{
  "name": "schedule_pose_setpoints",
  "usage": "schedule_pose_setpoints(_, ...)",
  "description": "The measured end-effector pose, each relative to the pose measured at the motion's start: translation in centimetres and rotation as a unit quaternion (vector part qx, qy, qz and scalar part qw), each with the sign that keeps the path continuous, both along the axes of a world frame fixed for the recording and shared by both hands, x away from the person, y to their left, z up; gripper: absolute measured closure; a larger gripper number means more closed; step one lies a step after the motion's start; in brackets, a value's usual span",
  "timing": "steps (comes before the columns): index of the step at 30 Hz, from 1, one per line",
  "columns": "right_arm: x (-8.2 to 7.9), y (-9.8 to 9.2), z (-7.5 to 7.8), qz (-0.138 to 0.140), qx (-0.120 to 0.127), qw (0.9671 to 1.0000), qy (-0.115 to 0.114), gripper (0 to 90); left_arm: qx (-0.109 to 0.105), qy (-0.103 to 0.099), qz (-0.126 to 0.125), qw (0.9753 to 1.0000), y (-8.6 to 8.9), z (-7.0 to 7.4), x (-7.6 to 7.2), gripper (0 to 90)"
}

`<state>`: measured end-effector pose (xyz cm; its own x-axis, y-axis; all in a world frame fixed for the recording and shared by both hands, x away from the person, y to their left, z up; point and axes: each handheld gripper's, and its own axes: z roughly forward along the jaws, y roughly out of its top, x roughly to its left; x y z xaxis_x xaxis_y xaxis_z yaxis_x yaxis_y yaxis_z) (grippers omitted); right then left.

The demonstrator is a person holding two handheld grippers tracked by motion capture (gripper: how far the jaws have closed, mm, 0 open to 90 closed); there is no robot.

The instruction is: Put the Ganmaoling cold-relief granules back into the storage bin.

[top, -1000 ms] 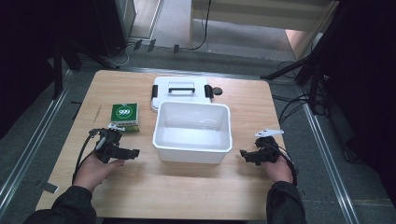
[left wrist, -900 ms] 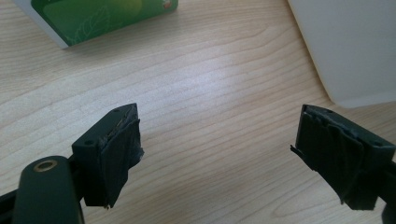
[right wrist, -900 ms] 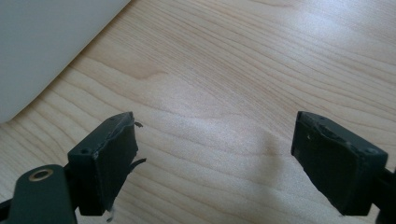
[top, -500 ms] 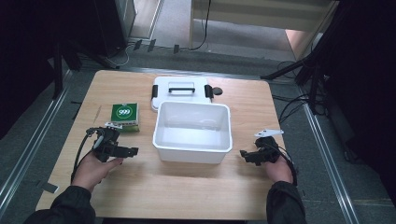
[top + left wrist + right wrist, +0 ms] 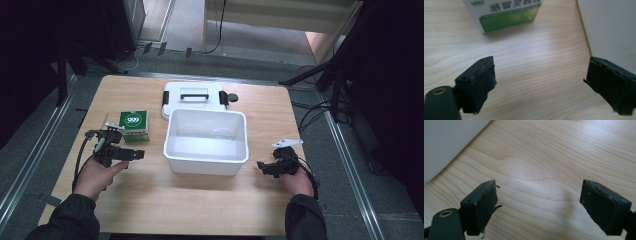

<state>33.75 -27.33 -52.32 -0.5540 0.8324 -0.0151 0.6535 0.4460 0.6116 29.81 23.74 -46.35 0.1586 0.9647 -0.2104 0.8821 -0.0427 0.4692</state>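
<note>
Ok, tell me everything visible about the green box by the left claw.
The green box is a small, flat carton, cardboard by its look, with a green top bearing a white round "999" mark and a pale side with printed characters. It lies flat and closed on the wooden table, left of the white bin, just beyond the open left claw, touching neither.

A pale wooden bench [image 5: 150, 210] carries three things. A white tub [image 5: 206, 141] sits at its centre. Touching it at 12 o'clock lies a white lid [image 5: 192, 97] with a handle. A green box [image 5: 134, 124] lies at 9 o'clock, just beside the tub.
</note>
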Motion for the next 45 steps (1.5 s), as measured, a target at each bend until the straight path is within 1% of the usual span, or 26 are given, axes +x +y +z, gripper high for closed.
schedule_pose_setpoints(1,0.0,0.0,0.0,0.000,0.000,1.0000,0.000,14.3,-0.006,0.002,0.004,1.0000,0.1,0.3,0.3,7.6)
schedule_pose_setpoints(2,0.0,0.0,0.0,0.000,0.000,1.0000,0.000,14.3,-0.005,0.002,0.007,1.0000,0.1,0.7,0.5,7.0)
schedule_pose_setpoints(4,0.0,0.1,0.0,0.000,0.000,1.0000,0.000,14.3,0.004,0.001,0.007,1.0000,0.0,1.3,1.0,6.7)
schedule_pose_setpoints(6,0.1,0.0,0.0,-0.001,0.000,1.0000,0.001,14.3,0.012,0.003,0.009,0.9999,0.0,1.9,1.7,4.2)
schedule_pose_setpoints(7,0.1,0.0,0.0,0.000,0.000,1.0000,0.001,14.3,0.013,0.007,0.008,0.9999,0.1,2.1,2.0,4.2)
schedule_pose_setpoints(9,0.1,0.0,0.0,-0.002,-0.001,1.0000,0.002,14.3,0.017,0.011,0.015,0.9997,0.1,2.5,2.6,4.2)
schedule_pose_setpoints(11,0.1,0.0,-0.1,0.000,-0.002,1.0000,0.001,14.3,0.014,0.013,0.019,0.9997,0.3,2.8,3.1,4.2)
schedule_pose_setpoints(12,0.1,0.0,-0.1,-0.002,-0.001,1.0000,0.002,14.3,0.014,0.013,0.019,0.9997,0.3,2.8,3.1,4.2)
schedule_pose_setpoints(13,0.0,0.0,-0.1,-0.003,-0.001,1.0000,0.003,14.3,0.013,0.014,0.023,0.9995,0.2,3.0,3.5,4.2)
schedule_pose_setpoints(16,0.1,-0.1,-0.1,-0.001,-0.003,1.0000,0.003,14.3,0.015,0.019,0.025,0.9994,0.1,3.2,4.2,4.2)
schedule_pose_setpoints(19,0.1,-0.2,-0.2,-0.001,-0.003,1.0000,0.003,14.3,0.016,0.019,0.035,0.9991,0.1,3.2,5.0,4.1)
schedule_pose_setpoints(20,0.1,-0.1,-0.2,0.000,-0.003,1.0000,0.004,14.3,0.022,0.021,0.038,0.9988,0.2,3.1,5.2,4.1)
schedule_pose_setpoints(21,0.1,-0.1,-0.2,-0.001,-0.004,1.0000,0.004,14.3,0.021,0.025,0.041,0.9986,0.3,3.1,5.5,4.1)
schedule_pose_setpoints(23,0.1,-0.1,-0.2,0.000,-0.006,1.0000,0.005,14.3,0.009,0.031,0.048,0.9983,0.5,3.1,6.0,4.1)
schedule_pose_setpoints(25,0.1,0.0,-0.3,0.002,-0.007,1.0000,0.006,14.3,0.015,0.032,0.051,0.9981,0.4,3.2,6.6,4.1)
schedule_pose_setpoints(27,0.1,0.0,-0.3,0.003,-0.008,0.9999,0.007,14.3,0.014,0.036,0.051,0.9980,0.3,3.3,7.2,4.0)
schedule_pose_setpoints(29,0.2,0.0,-0.3,0.003,-0.008,0.9999,0.008,14.3,0.019,0.040,0.053,0.9976,0.2,3.3,7.9,3.8)
schedule_pose_setpoints(30,0.2,0.0,-0.3,0.003,-0.008,0.9999,0.008,14.3,0.023,0.045,0.055,0.9972,0.2,3.2,8.3,3.2)
schedule_pose_setpoints(32,0.2,-0.1,-0.3,0.003,-0.006,0.9999,0.008,14.3,0.021,0.052,0.055,0.9969,0.2,3.1,8.9,2.6)
schedule_pose_setpoints(34,0.2,-0.1,-0.4,0.004,-0.005,0.9999,0.009,14.3,0.007,0.060,0.064,0.9961,0.3,3.0,9.7,2.5)
schedule_pose_setpoints(37,0.2,-0.1,-0.4,0.004,-0.006,0.9999,0.010,14.3,0.014,0.066,0.073,0.9950,0.2,2.8,10.6,1.8)
schedule_pose_setpoints(38,0.2,-0.1,-0.4,0.005,-0.006,0.9999,0.010,14.3,0.010,0.069,0.075,0.9947,0.2,2.7,10.9,1.2)
schedule_pose_setpoints(41,0.2,-0.1,-0.4,0.007,-0.007,0.9999,0.011,14.3,0.010,0.076,0.085,0.9934,0.4,2.4,11.6,0.1)
schedule_pose_setpoints(43,0.2,-0.1,-0.4,0.007,-0.006,0.9999,0.012,14.3,0.019,0.087,0.091,0.9919,0.5,2.1,12.1,0.0)
schedule_pose_setpoints(44,0.2,-0.1,-0.4,0.007,-0.006,0.9999,0.013,14.3,0.019,0.091,0.095,0.9912,0.5,1.9,12.3,0.0)
schedule_pose_setpoints(45,0.2,-0.1,-0.4,0.007,-0.005,0.9999,0.013,14.3,0.024,0.091,0.096,0.9910,0.5,1.8,12.4,0.1)
